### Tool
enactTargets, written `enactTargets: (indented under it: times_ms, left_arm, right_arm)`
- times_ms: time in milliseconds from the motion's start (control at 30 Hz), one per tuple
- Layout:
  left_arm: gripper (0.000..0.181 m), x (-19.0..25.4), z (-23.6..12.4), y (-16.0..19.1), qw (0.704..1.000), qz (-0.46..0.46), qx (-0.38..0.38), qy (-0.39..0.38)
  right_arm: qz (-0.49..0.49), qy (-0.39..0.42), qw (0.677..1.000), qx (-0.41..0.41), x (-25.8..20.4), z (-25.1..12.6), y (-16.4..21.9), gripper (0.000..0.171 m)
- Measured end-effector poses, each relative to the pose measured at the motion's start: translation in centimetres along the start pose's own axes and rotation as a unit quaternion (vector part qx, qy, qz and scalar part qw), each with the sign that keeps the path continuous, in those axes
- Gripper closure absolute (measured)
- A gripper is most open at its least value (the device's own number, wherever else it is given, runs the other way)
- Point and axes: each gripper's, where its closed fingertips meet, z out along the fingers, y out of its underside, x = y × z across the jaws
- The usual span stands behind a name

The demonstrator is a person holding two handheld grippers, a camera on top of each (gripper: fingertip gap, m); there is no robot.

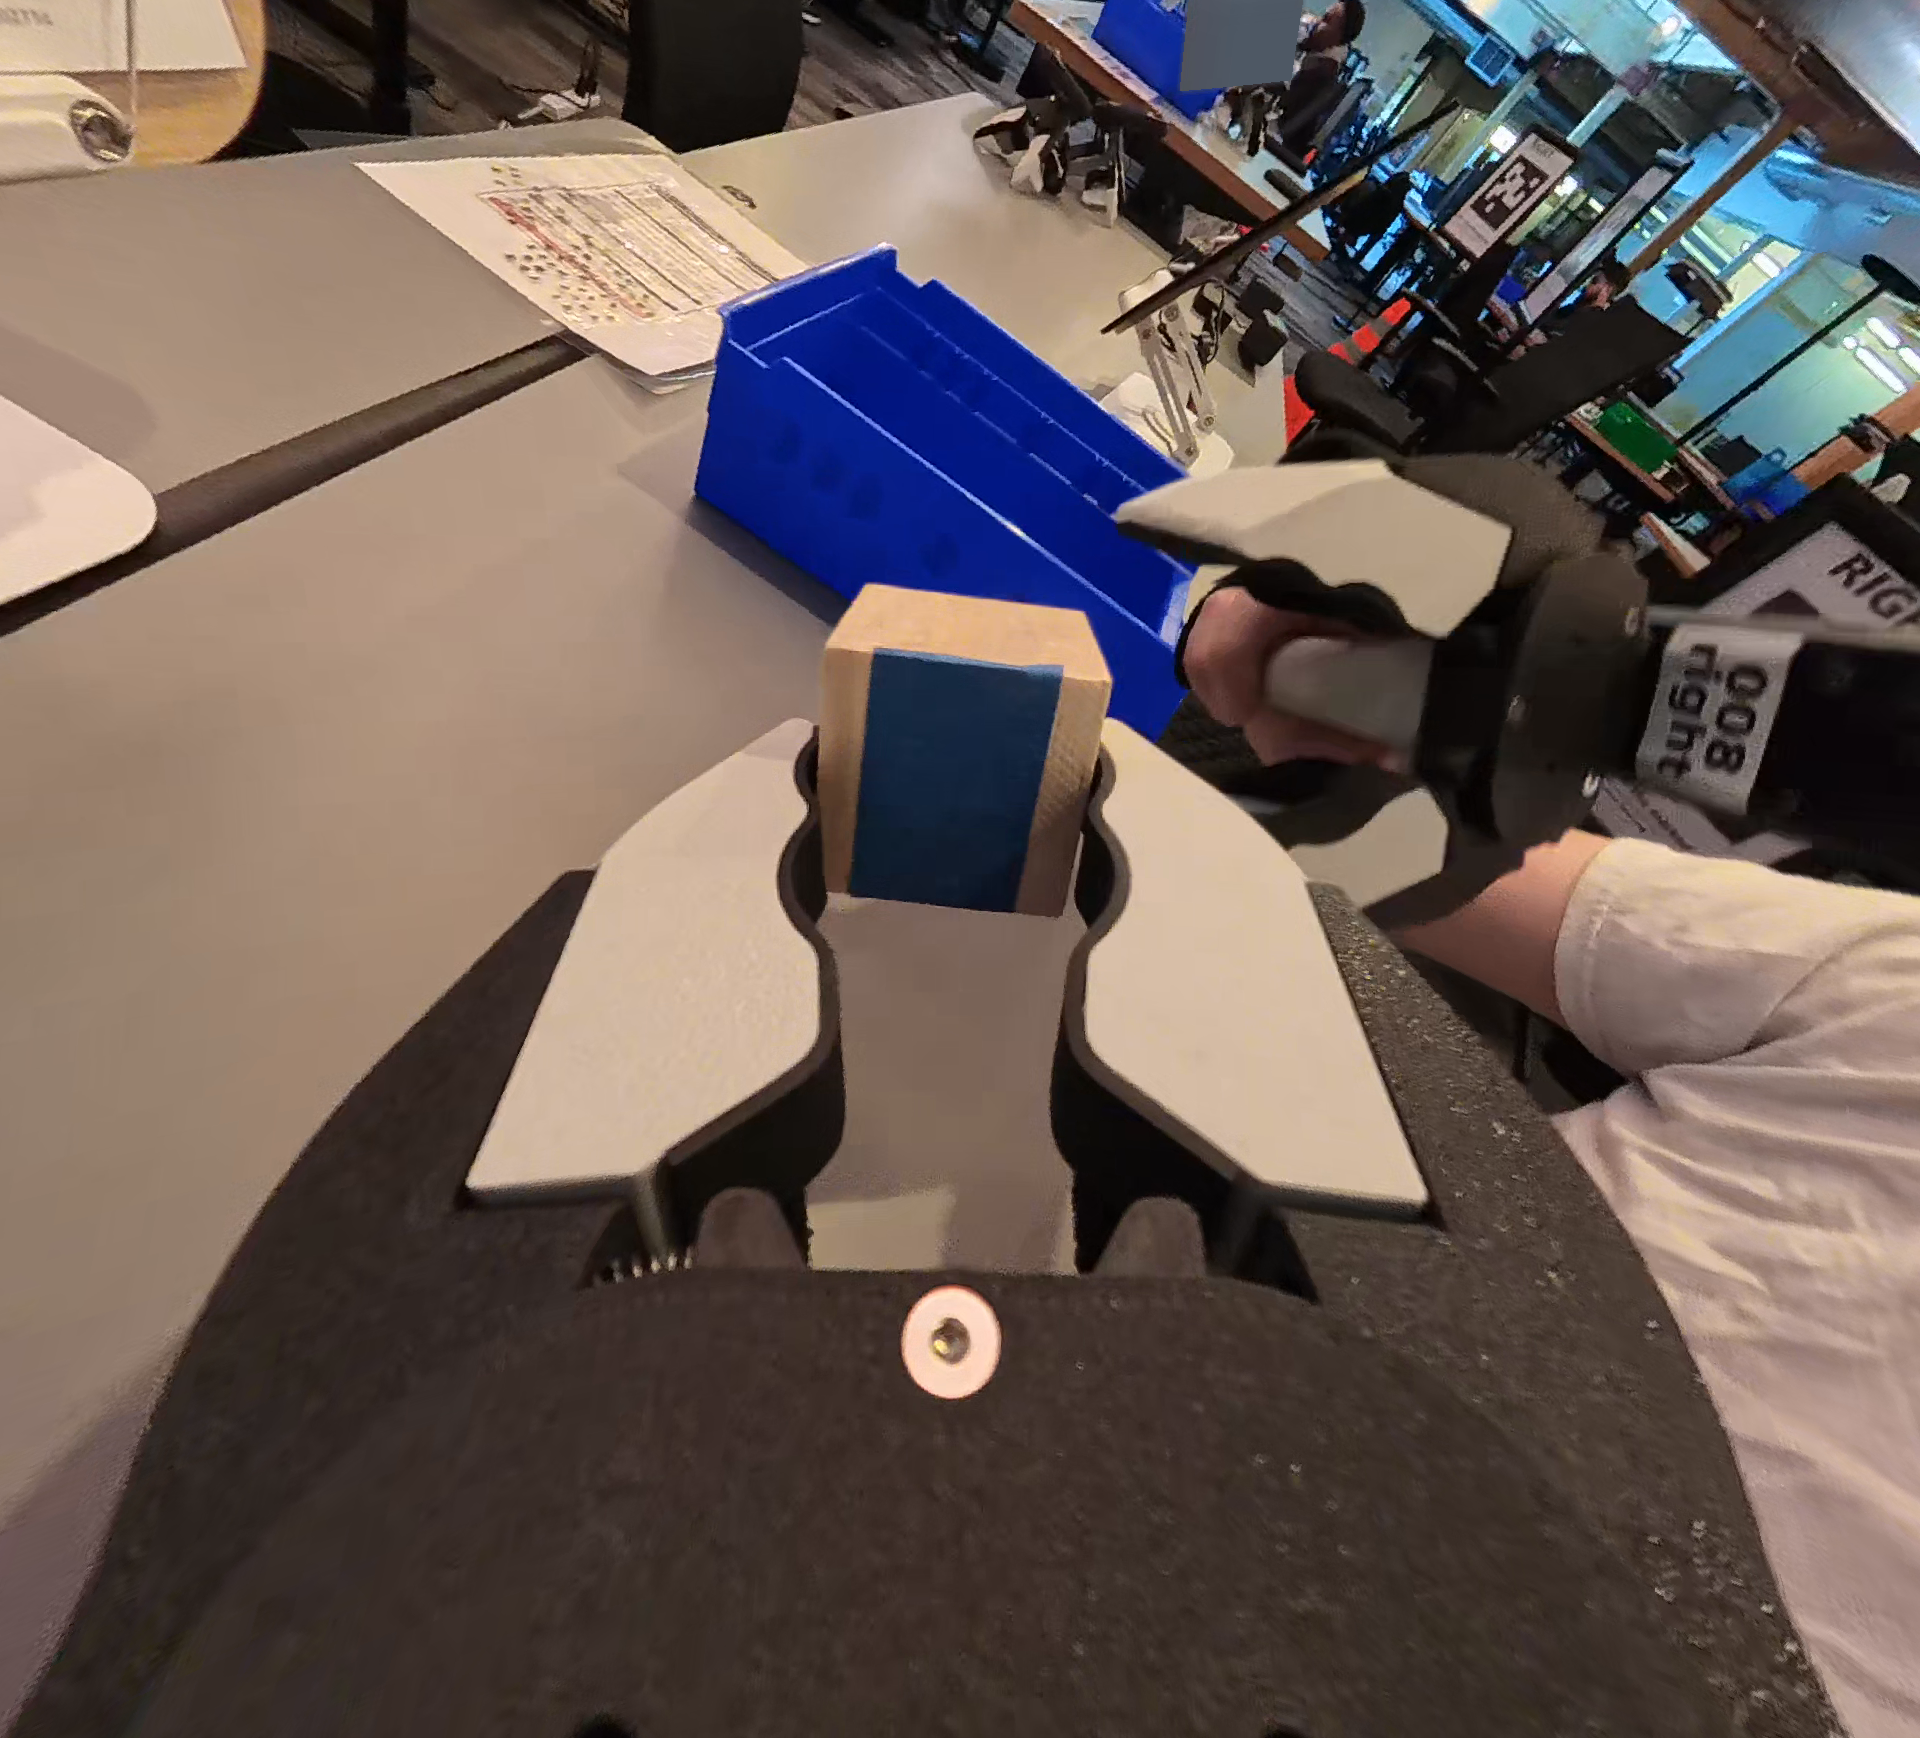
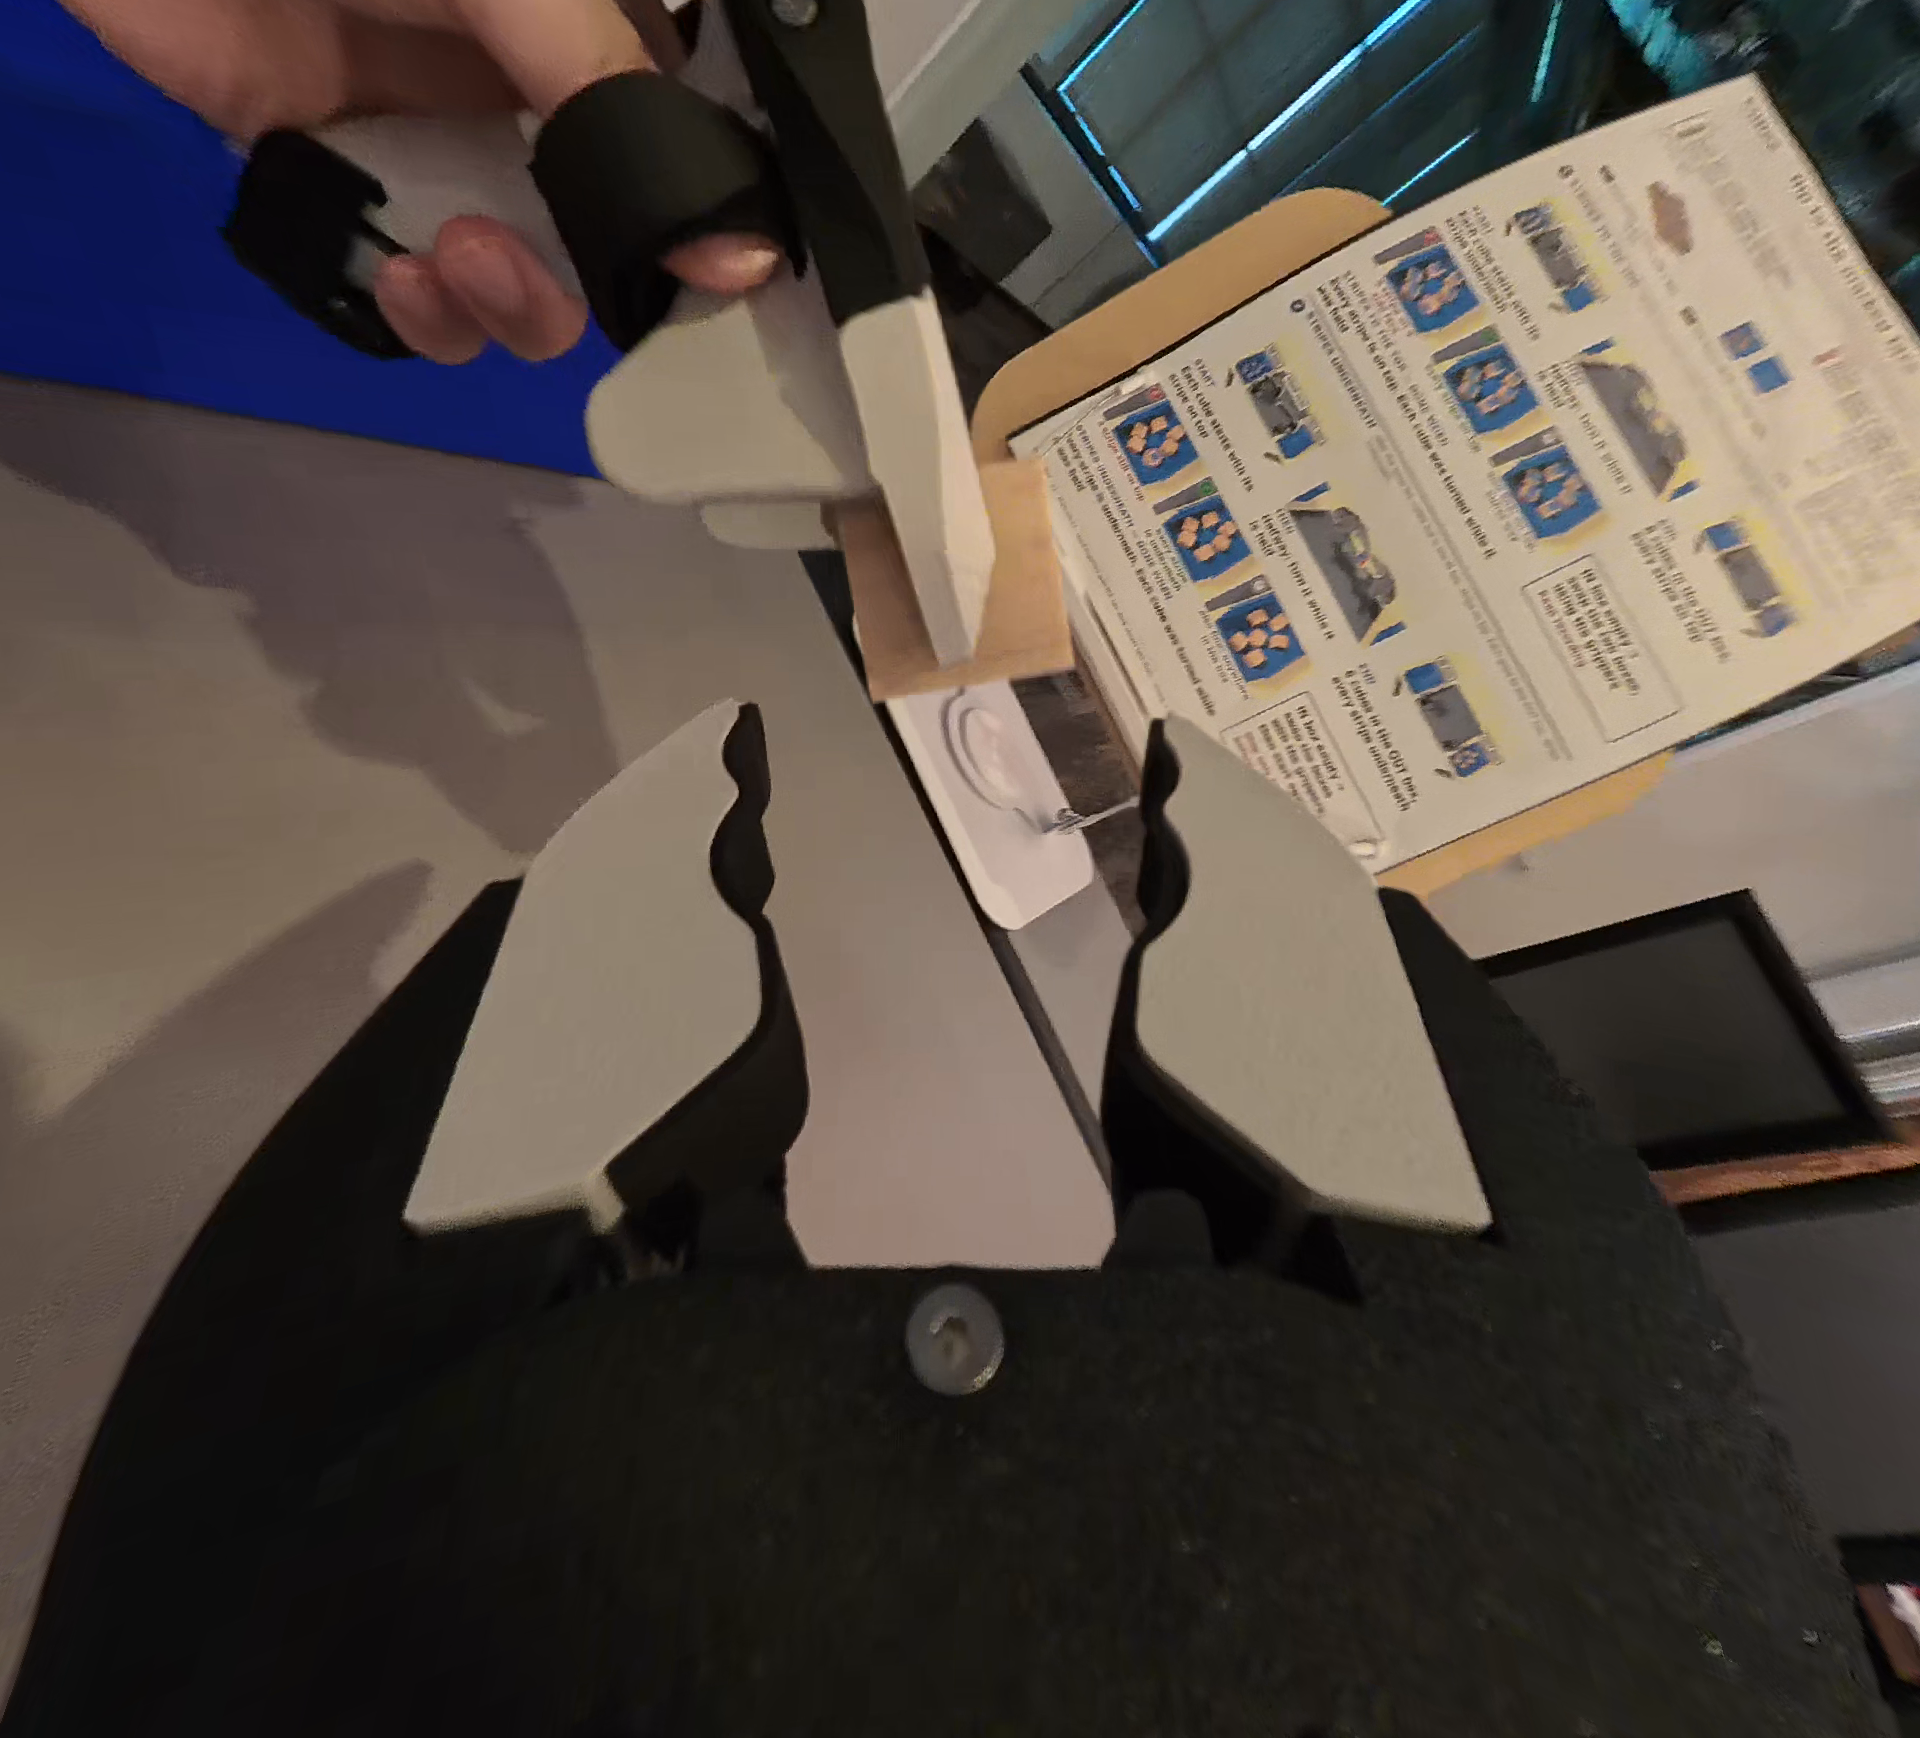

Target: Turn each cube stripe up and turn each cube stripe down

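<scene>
Table (image 1: 312, 670) surface (grey) is seen beneath both tools, with a blue bin (image 1: 935, 483) at the far right. Left gripper (image 1: 951, 805) is clamped on a wooden cube (image 1: 966, 753), held off the table, blue stripe (image 1: 951, 784) turned toward the camera. Right gripper (image 2: 951, 753) is spread, nothing between its jaws.

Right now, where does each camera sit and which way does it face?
Left wrist view: on the left tool, facing along it over the grey table at the cube it grips, bin beyond; right tool, hand and sleeve show.
Right wrist view: on the open right tool, facing the left tool, its hand and an instruction sheet.
Shared: cube, both tools, table.
</scene>
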Motion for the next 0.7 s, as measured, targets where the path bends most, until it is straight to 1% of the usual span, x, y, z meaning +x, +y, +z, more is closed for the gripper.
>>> enactTargets:
  times_ms: [133, 333, 400, 467, 567, 700]
  left_arm:
    - [0.136, 1.3, 1.1, 0.9, 1.000, 0.008, -0.024, 0.019]
    - [0.136, 2.3, 0.8, 0.9, 0.999, 0.017, -0.031, 0.031]
    - [0.136, 3.3, 0.8, 1.1, 0.997, 0.010, -0.040, 0.062]
    - [0.136, 4.4, 0.9, 1.4, 0.994, -0.004, -0.048, 0.101]
    - [0.136, 5.6, 1.0, 1.9, 0.986, -0.027, -0.059, 0.153]
    - [0.136, 7.6, 0.7, 2.4, 0.968, -0.054, -0.077, 0.232]
  right_arm:
    - [-0.010, -0.003, 1.000, -0.012, -0.6, 0.3, 0.3, 0.104]
    - [0.001, -0.011, 1.000, -0.006, -0.1, 0.1, 0.4, 0.105]
    - [-0.001, -0.020, 1.000, 0.013, -0.4, 0.0, 0.1, 0.105]
    - [-0.006, -0.040, 0.998, 0.054, -1.0, -0.4, -0.7, 0.105]
    - [-0.029, -0.046, 0.993, 0.107, -1.5, -1.4, -2.2, 0.110]
    - [-0.057, -0.035, 0.991, 0.115, -1.7, -1.8, -2.7, 0.116]
